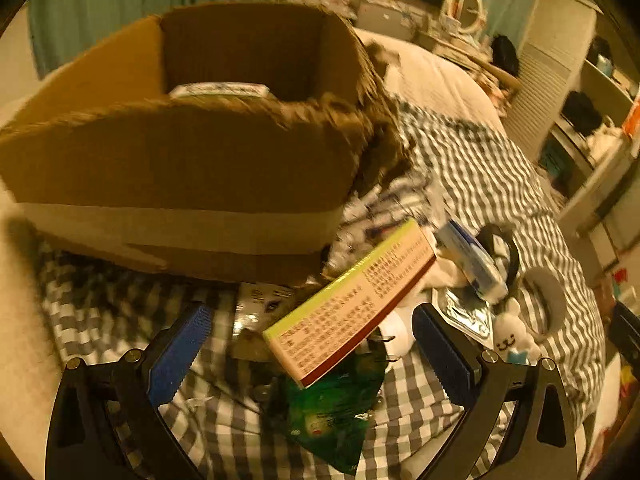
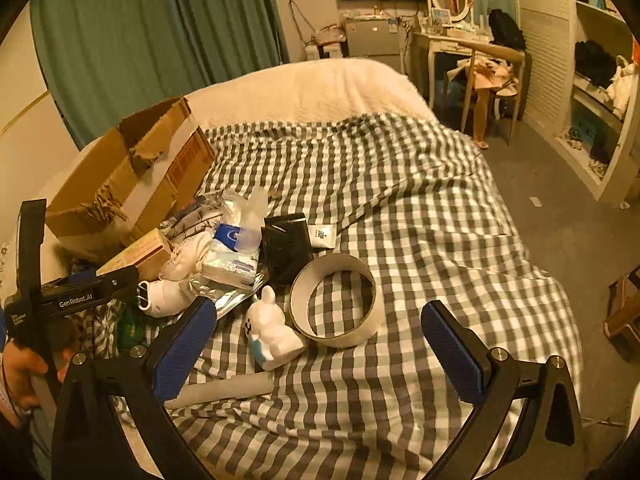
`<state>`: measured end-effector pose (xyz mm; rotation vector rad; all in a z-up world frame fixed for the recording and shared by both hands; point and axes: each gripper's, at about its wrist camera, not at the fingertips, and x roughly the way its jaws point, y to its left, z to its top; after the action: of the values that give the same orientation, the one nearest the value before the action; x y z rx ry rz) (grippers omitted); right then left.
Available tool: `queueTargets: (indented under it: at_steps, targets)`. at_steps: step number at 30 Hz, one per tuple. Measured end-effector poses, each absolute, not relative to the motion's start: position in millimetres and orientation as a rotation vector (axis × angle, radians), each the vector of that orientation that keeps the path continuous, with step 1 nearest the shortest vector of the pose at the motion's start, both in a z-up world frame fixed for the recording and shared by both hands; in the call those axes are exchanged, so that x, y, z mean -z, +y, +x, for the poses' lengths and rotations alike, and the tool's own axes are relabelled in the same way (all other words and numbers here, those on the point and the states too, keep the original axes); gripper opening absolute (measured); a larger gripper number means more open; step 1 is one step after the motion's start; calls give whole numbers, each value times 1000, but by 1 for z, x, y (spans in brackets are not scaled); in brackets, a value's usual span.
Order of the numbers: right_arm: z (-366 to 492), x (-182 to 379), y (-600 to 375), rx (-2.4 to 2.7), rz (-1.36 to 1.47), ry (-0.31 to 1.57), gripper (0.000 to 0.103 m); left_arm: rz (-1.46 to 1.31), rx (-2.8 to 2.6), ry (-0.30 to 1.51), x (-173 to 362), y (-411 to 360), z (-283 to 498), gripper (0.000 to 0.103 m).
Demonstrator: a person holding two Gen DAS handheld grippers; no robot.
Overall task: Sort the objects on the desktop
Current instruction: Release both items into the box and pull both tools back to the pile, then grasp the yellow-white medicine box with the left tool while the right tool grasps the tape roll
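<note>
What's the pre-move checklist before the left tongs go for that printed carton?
1. Left tongs open: ok, both blue pads spread wide.
2. Printed carton between the pads: ok, though it lies tilted across the gap, touching neither pad.
3. Carton free of clutter: not ok, it rests over a green packet and other items.
4. Cardboard box open on top with room: ok, only one small pack shows inside.
5. Right tongs clear of the left: ok, open and empty near the white rabbit figure and tape ring.
6. Sharp view: not ok, left wrist image is blurred.
</note>
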<state>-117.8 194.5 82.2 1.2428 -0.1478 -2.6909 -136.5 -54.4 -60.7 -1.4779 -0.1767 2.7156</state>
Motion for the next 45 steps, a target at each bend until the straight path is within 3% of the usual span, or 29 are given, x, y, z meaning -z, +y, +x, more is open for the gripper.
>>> queueTargets:
  at_steps: [9,11,13,15,18,20,25,26,33,39,41,45]
  targets:
    - [-144,-53,190,2710,1352,-123,102,-1529,-2716,-133,74,-62,-149,103]
    - [-148,-44,193,2715,1384,-142,93,-1516,-2724,-108,73,-60,-147,102]
    - [-152,-36,194,2699,1420,-153,90,-1498,-2708,-90,73,-55,-144,93]
    - [-153,-33,192,2683,1433,-154,90,-1490,-2713,-52,73,-51,-142,92]
    - [-153,-29,185,2660,1441,-131,90,-1470,-2688,-82,71,-52,-139,77]
    - [-155,-25,182,2657,1461,-106,90,-1470,-2689,-73,71,-51,-136,74]
    - [-164,-17,179,2651,1513,-93,90,-1433,-2644,-1,65,-36,-124,43]
    - [-166,-16,178,2650,1522,-84,90,-1420,-2638,36,64,-30,-120,41]
    - [-178,-6,167,2679,1557,-11,90,-1371,-2579,105,64,-18,-118,38]
    - [-186,6,166,2698,1613,-25,91,-1400,-2560,31,73,-23,-130,38]
    - [-185,4,166,2716,1605,-17,84,-1399,-2557,13,75,-26,-133,38]
    - [-177,-3,170,2718,1572,-68,83,-1375,-2566,11,72,-25,-133,38]
